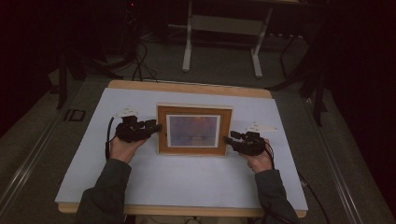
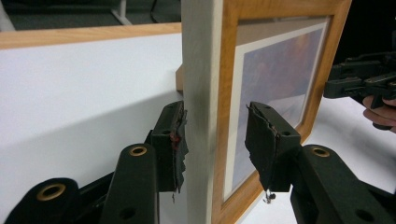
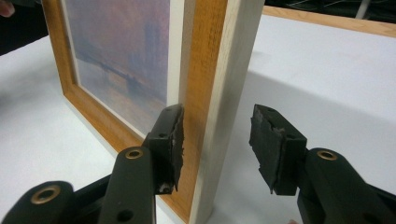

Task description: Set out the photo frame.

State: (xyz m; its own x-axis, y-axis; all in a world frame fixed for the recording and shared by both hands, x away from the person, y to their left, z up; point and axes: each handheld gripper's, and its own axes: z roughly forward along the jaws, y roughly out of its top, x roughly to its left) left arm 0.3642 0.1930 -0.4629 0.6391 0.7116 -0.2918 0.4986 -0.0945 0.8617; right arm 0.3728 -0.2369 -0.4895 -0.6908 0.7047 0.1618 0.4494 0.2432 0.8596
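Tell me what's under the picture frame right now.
The picture frame stands on the white table; a hand-held gripper straddles each side edge, open. The strip directly beneath its bottom edge is covered.

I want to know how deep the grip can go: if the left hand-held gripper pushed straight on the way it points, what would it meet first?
Likely the picture frame itself: its side edge already stands between the open jaws of the left hand-held gripper, so the frame's edge would probably run into the gripper's throat. Depth there is unclear.
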